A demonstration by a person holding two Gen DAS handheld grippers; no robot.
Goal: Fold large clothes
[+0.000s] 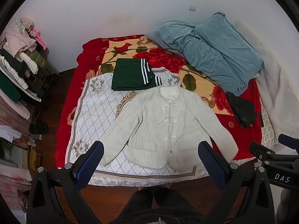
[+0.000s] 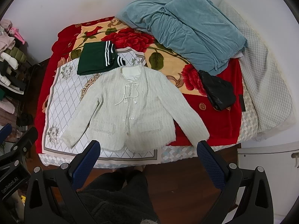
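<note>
Both tools, left (image 1: 150, 155) and right (image 2: 148, 154), gape wide, holding nothing. We log jacket (image 1: 164, 125) flat on bed (image 1: 248, 138), sleeves spread. Risk: loose cord (image 1: 164, 116) snagging; right sleeve near edge may slide off.

Soft, even indoor light is falling from overhead, leaving the white wall (image 1: 112, 9) bright and casting only faint shadows under the cream jacket (image 1: 164, 128); the wood floor (image 2: 177, 183) is sitting dim. Fisheye lenses are bowing the bed's edges and cropping both views in a black circular vignette. Focus is holding sharp mid-frame and softening slightly toward the rim, with no strong glare.
</note>
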